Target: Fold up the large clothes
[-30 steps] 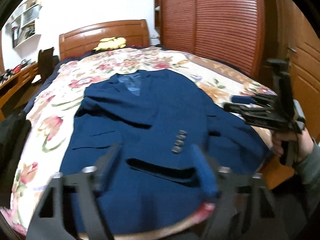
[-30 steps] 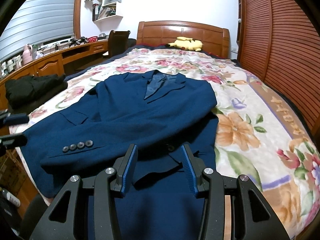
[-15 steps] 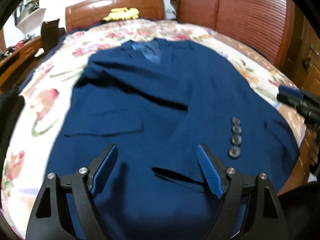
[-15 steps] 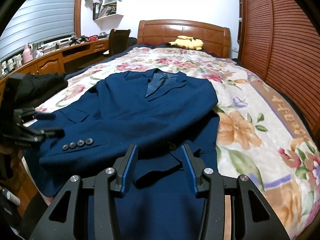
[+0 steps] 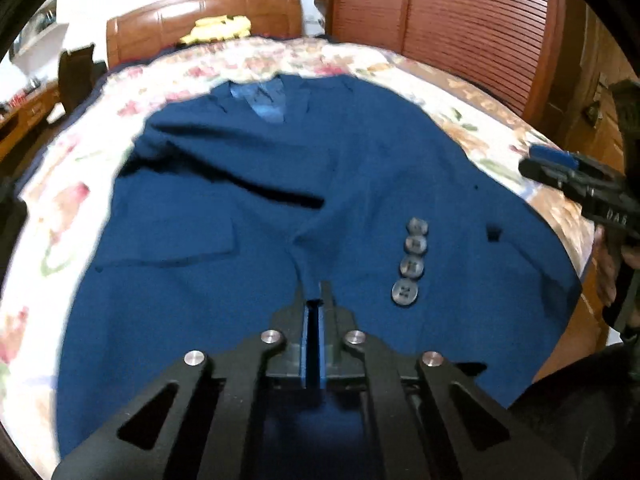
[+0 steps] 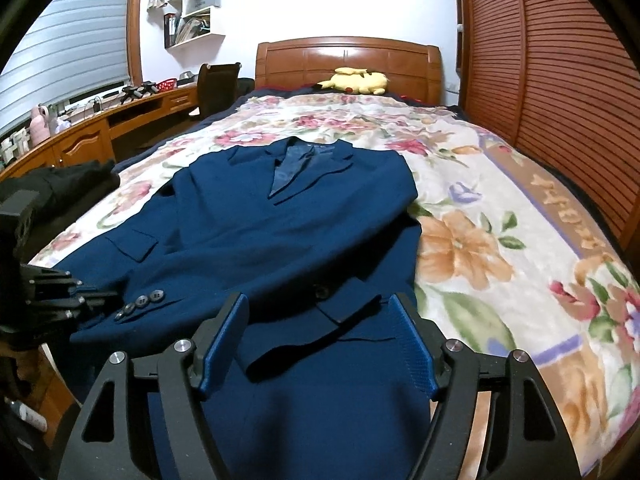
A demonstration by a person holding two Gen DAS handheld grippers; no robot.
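Note:
A navy blue suit jacket (image 5: 248, 216) lies face up on the floral bedspread (image 5: 72, 148), collar toward the headboard, one sleeve folded across the front with several grey cuff buttons (image 5: 412, 264). My left gripper (image 5: 315, 300) is shut on the jacket's sleeve edge, just left of the buttons. In the right wrist view the jacket (image 6: 280, 232) spreads ahead and my right gripper (image 6: 320, 312) is open and empty above its lower hem. The left gripper (image 6: 60, 300) shows at the left there, by the sleeve cuff. The right gripper (image 5: 560, 168) shows at the right of the left wrist view.
A wooden headboard (image 6: 348, 60) with a yellow plush toy (image 6: 356, 80) stands at the far end. Slatted wooden wardrobe doors (image 6: 560, 80) line the right side. A wooden desk (image 6: 80, 136), a chair (image 6: 218, 84) and dark clothing (image 6: 52, 184) are at the left.
My left gripper has moved forward and down to the sleeve near the cuff buttons and closed on the fabric. The right gripper has stayed open over the hem.

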